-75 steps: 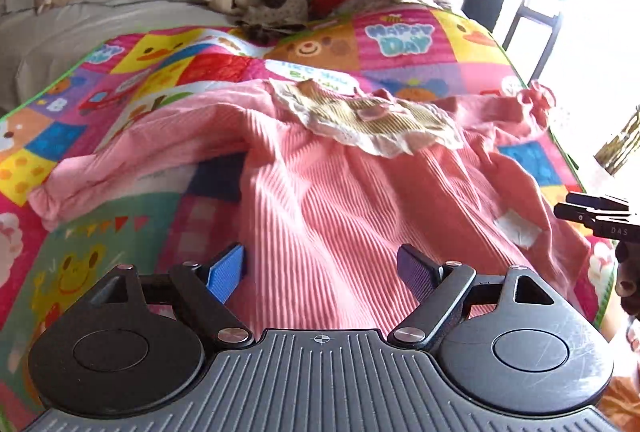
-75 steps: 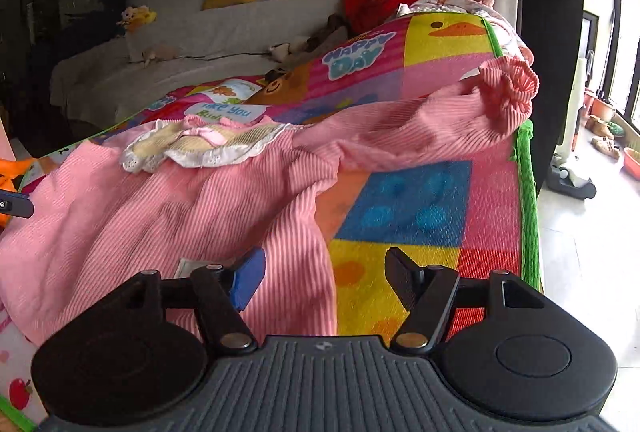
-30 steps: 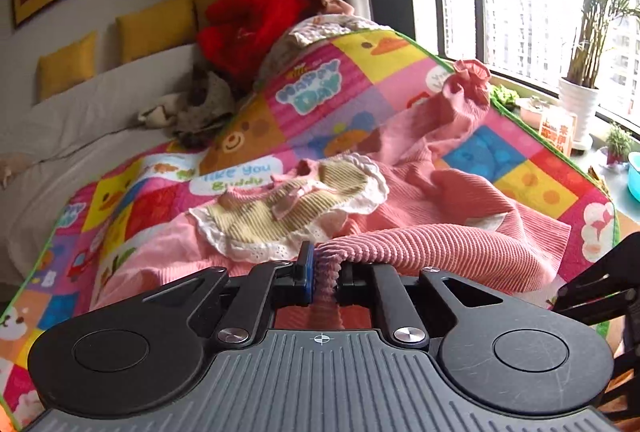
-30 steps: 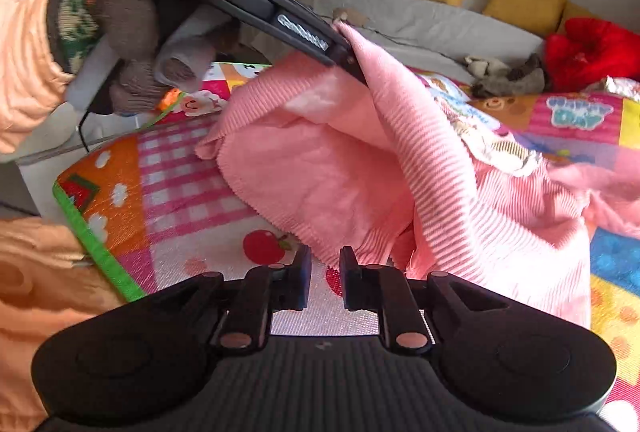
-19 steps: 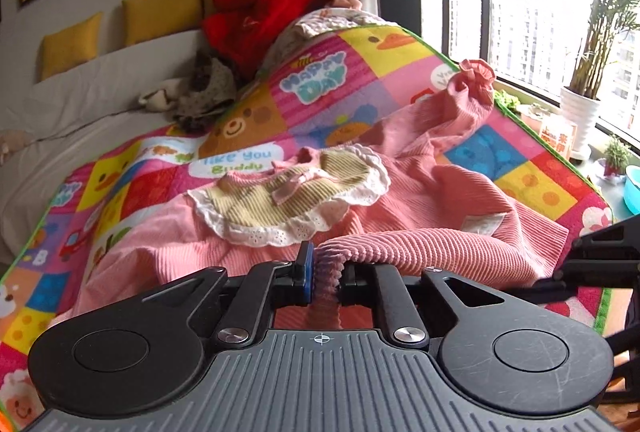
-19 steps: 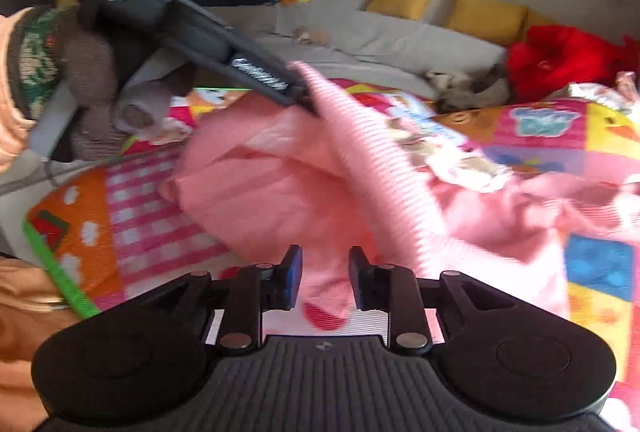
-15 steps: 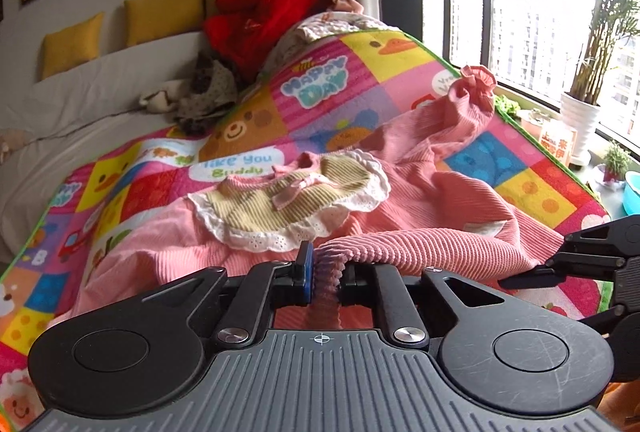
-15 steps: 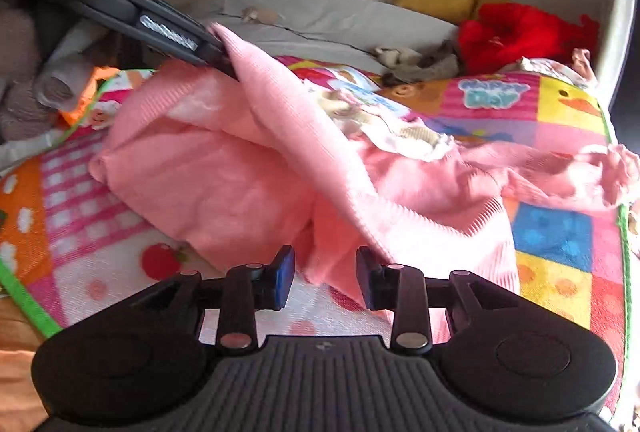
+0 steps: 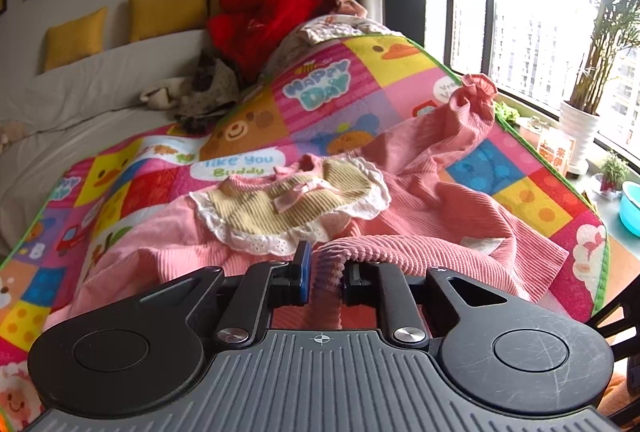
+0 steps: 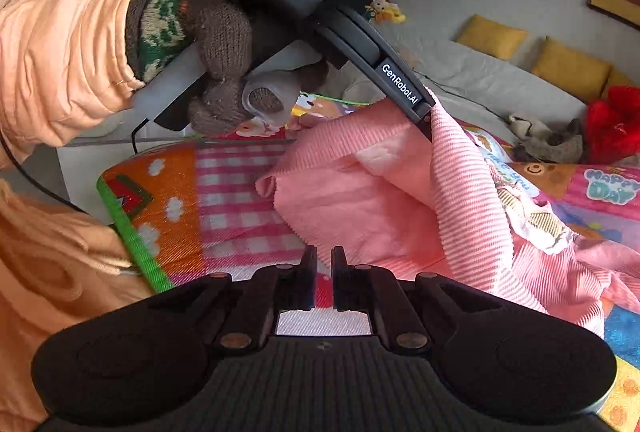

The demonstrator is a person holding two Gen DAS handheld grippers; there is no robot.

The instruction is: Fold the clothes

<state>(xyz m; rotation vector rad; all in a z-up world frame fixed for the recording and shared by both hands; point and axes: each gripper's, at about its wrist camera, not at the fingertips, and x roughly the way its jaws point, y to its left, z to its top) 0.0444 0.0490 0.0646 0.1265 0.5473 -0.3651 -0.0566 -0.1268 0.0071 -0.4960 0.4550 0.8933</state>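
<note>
Left gripper pinching the pink garment

Hem bunched between its fingers; garment spreads toward 12 o'clock. Right gripper nearly closed, empty; garment at 2 o'clock.

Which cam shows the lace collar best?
Left wrist: the lace collar lies fully in view, flat on the pink garment. Right wrist shows only a sliver, behind the lifted fold.
</note>
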